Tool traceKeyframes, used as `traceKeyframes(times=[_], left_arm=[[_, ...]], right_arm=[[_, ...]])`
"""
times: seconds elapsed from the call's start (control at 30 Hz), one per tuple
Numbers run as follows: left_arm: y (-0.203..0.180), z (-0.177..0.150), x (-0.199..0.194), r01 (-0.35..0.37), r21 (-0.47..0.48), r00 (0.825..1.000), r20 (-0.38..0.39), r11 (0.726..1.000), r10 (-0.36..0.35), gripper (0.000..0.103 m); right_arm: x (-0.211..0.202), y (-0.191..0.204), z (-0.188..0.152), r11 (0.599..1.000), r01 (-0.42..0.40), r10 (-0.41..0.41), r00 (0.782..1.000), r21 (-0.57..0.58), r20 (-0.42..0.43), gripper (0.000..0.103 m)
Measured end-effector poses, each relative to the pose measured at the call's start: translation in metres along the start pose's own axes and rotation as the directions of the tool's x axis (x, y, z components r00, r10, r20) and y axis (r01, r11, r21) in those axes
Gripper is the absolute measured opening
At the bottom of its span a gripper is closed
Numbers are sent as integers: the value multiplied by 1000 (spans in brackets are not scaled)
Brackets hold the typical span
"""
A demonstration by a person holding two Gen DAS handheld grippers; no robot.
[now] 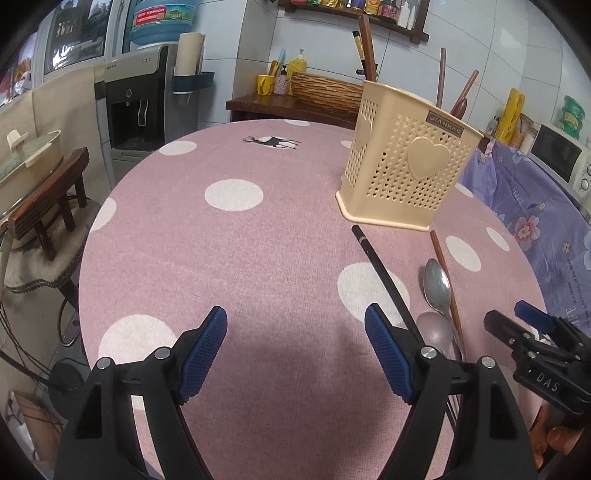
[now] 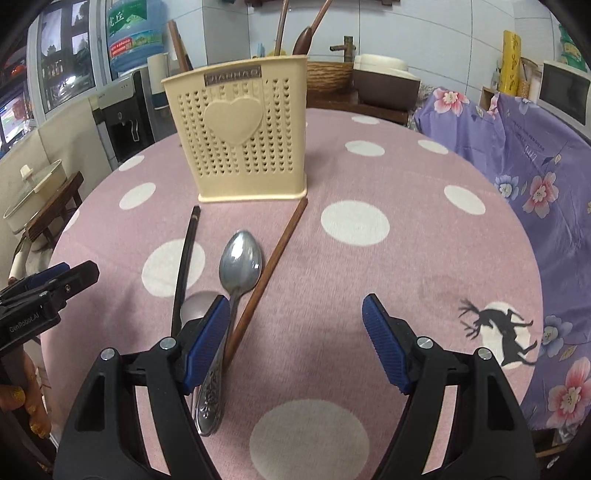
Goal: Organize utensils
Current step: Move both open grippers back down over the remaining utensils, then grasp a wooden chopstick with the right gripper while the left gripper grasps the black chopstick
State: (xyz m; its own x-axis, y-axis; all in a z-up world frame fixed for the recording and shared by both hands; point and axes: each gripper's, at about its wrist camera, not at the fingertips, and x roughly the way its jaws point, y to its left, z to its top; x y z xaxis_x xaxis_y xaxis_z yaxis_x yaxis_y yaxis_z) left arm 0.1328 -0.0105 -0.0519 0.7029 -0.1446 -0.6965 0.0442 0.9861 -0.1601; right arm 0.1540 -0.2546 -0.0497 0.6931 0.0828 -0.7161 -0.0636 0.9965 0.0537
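Both hand-held grippers hover over the pink polka-dot tablecloth (image 2: 406,258) with their jaws spread apart and nothing between the blue ribbed pads. On the left gripper (image 1: 295,350), seen from the side in the right wrist view, white lettering reads "GenRobot.AI"; on the right gripper (image 2: 293,341), seen from the left wrist view, a raised tag reads "DAS".

A cream plastic utensil holder (image 2: 240,129) is the landmark. It stands upright on the tablecloth, its walls pierced with rows of small heart-shaped holes, a large raised heart on each visible face, and a grey nameplate reading "JIANHAO" near the rim. Brown wooden handles (image 2: 295,33) stick up out of its top.

Just in front of the holder's base lie the loose utensils. A black chopstick (image 2: 186,258) starts near the holder's left front corner and runs toward the camera. A brown wooden chopstick (image 2: 273,266) has its tip almost touching the holder's right front corner. Between them lies a steel spoon (image 2: 240,262), bowl toward the holder, with an embossed pattern on its handle. A second, duller spoon bowl (image 2: 195,306) shows beside it, partly hidden by the right gripper's left pad.

Behind the holder to the left, a blue water-cooler bottle (image 1: 162,18) carries a label too blurred to read.
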Motion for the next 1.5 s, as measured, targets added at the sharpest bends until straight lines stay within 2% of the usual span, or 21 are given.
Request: traceKeyframes(times=[0.33,0.53,0.77,0.93,1.07,1.13,1.3,1.37,1.43,1.47,1.5], left_arm=[[-9,-6,3,10,20,1000,-21,1000,-10,76],[-11,-7,5,13,26,1000,-27,1000,-12,76],[-15,-8,8,15,34,999,-42,999,-14,76],[-21,-9,10,24,47,998,-52,999,-21,76],[-26,-9,14,30,53,998,-62,998,-27,76],[-29,-7,17,38,57,997,-66,998,-34,76],[-41,3,23,42,88,997,-66,995,-36,76],[-45,7,28,37,105,997,-70,994,-29,75],[-46,12,33,36,115,997,-77,993,-27,74],[-47,14,34,35,116,996,-80,993,-26,74],[-46,16,36,34,115,996,-83,993,-24,74]], right_arm=[[14,6,-3,999,50,-50,997,-4,-61,74],[29,9,2,999,41,-39,993,9,-108,74],[33,17,2,997,71,-76,988,-43,-135,74],[25,-5,-1,994,85,-94,982,-62,-162,74],[20,-30,-5,996,82,-85,980,-24,-182,74],[20,-38,-7,998,56,-52,981,14,-185,74],[27,-35,-1,998,63,-60,985,13,-164,73],[31,-34,4,998,59,-57,986,10,-157,68],[36,-34,12,999,50,-50,987,-5,-152,52],[38,-34,15,999,44,-44,988,-6,-150,48],[41,-34,18,999,36,-37,988,-4,-148,35]])
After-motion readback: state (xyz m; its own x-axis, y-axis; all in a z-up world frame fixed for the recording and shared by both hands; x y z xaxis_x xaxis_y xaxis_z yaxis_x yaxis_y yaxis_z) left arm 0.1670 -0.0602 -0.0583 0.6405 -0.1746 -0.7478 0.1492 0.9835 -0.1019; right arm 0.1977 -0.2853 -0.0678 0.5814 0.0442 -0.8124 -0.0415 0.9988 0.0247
